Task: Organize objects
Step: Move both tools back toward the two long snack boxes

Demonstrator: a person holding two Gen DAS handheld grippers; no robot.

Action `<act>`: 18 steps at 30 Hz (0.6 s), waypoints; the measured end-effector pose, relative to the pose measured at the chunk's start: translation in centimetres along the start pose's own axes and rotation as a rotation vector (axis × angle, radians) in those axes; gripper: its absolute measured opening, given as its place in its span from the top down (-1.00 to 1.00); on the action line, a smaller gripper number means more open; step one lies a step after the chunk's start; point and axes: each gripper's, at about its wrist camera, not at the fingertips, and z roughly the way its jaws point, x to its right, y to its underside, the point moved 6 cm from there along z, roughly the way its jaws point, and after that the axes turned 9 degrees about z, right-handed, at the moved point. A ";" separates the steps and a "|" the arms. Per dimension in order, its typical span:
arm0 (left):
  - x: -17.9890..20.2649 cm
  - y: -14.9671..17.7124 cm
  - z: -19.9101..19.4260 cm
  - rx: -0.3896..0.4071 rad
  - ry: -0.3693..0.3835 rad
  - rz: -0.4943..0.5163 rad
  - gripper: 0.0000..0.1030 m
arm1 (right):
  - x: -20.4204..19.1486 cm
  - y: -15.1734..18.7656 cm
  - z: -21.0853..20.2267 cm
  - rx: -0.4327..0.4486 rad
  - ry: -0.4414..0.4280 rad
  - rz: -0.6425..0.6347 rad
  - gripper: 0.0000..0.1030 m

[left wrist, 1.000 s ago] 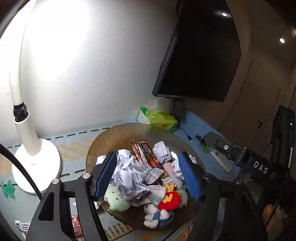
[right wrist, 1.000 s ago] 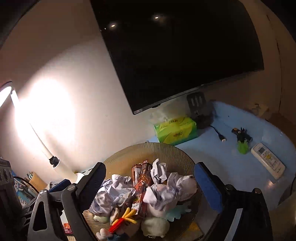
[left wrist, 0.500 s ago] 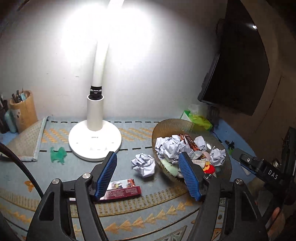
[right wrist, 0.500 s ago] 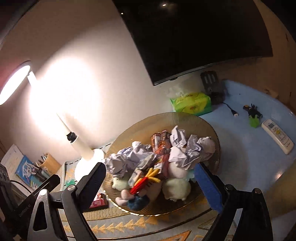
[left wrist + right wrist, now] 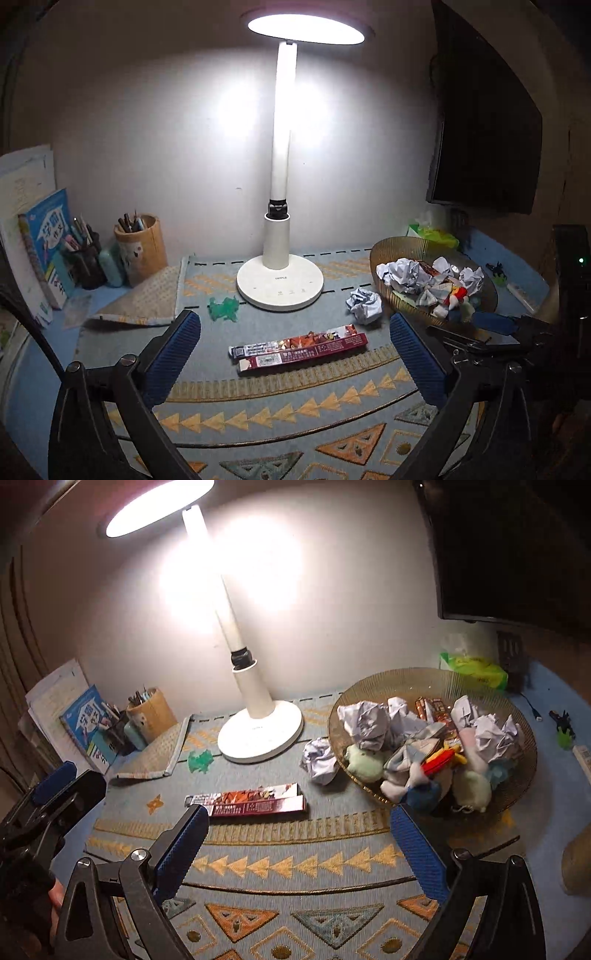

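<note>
A brown ribbed bowl (image 5: 391, 248) (image 5: 424, 681) at the right holds crumpled paper, snack packets and small plush toys. On the patterned mat lie a long red box (image 5: 299, 349) (image 5: 247, 802), a crumpled paper ball (image 5: 364, 305) (image 5: 319, 760) beside the bowl, and a small green toy (image 5: 223, 308) (image 5: 199, 760). My left gripper (image 5: 295, 354) is open and empty, hovering above the red box. My right gripper (image 5: 297, 843) is open and empty, just in front of the box. The left gripper's body also shows at the left edge of the right wrist view (image 5: 55, 797).
A white desk lamp (image 5: 279, 284) (image 5: 258, 734) stands lit at the back middle. Pen holders (image 5: 140, 247) and books (image 5: 48, 240) fill the back left. A green tissue pack (image 5: 476, 666), a remote (image 5: 583, 757) and a wall screen (image 5: 484, 122) are on the right.
Both grippers have pulled back and away from the bowl, leftward, so the whole mat, lamp, red box and paper ball have come into view. Both stay open.
</note>
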 end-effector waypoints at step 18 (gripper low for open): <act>-9.3 13.3 5.7 -0.325 -0.133 -0.236 -0.99 | 3.8 7.2 7.5 -0.170 0.123 0.068 -0.92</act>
